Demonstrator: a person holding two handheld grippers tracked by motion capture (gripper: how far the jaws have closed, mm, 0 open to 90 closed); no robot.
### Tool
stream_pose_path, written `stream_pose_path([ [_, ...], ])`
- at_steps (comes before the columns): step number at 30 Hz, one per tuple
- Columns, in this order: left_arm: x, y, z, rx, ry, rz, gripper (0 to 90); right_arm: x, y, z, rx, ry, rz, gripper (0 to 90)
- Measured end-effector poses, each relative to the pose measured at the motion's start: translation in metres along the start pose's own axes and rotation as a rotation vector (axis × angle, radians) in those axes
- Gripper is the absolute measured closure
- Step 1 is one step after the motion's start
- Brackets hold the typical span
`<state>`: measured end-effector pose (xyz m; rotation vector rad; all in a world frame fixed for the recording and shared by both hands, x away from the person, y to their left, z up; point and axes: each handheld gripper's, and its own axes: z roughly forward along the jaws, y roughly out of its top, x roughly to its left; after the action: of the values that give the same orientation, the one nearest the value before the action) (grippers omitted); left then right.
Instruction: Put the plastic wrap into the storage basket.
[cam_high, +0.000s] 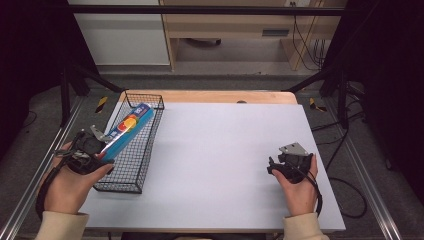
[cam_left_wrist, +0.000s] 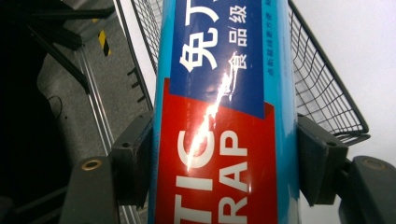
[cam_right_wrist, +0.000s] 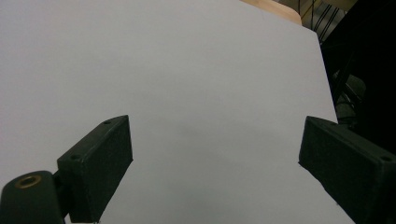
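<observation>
Plastic wrap box (cam_high: 129, 128): long blue carton with a red and dark blue label, lying lengthwise over the wire basket (cam_high: 146, 150). Far end is down inside the basket near its far corner; near end is raised and sticks out past the basket's near left rim, so the box sits tilted, not flat on the mesh floor.

Left gripper (cam_high: 92, 150): jaws closed on the near end of the box. In the left gripper view both black pads press flat against the two long sides of the carton (cam_left_wrist: 224, 140), with the basket wall (cam_left_wrist: 327, 93) visible beyond it. Grip looks square and firm; no gap at either pad.

Basket: black mesh, on the left part of the white table (cam_high: 225, 150), long axis running away from the person. Nothing else seen inside it.

Right gripper (cam_high: 274, 167): rests low on the right of the table, well apart from the basket. The right gripper view shows its jaws spread wide with bare white board (cam_right_wrist: 187, 84) between them; it holds nothing.

Progress, judged: box is partly in the basket and under grip. Whether it is going in or coming out cannot be told. If going in, what is left is to lower the near end and release.
</observation>
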<state>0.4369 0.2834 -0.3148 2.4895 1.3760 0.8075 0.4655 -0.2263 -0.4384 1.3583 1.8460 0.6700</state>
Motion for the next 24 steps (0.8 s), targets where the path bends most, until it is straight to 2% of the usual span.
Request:
stream_pose_path([
  [7, 0.001, -0.003, 0.013, 0.048, -0.017, 0.002, 32.0, 0.003, 0.001, 0.000, 0.006, 0.003, -0.017, 10.1],
  [10, 0.003, -0.003, 0.017, 0.059, -0.030, -0.020, 32.0, 0.005, 0.002, 0.001, 0.001, 0.005, -0.025, 10.2],
  [14, 0.004, 0.000, 0.021, 0.079, -0.034, -0.028, 32.0, 0.006, 0.002, 0.001, 0.002, 0.007, -0.026, 10.3],
  [20, 0.006, 0.006, 0.028, 0.116, -0.013, -0.040, 32.1, 0.005, 0.002, 0.001, 0.005, 0.012, -0.028, 10.7],
  [24, 0.002, 0.009, 0.034, 0.152, 0.015, -0.019, 32.1, 0.008, 0.003, 0.002, 0.008, 0.023, -0.024, 10.8],
])
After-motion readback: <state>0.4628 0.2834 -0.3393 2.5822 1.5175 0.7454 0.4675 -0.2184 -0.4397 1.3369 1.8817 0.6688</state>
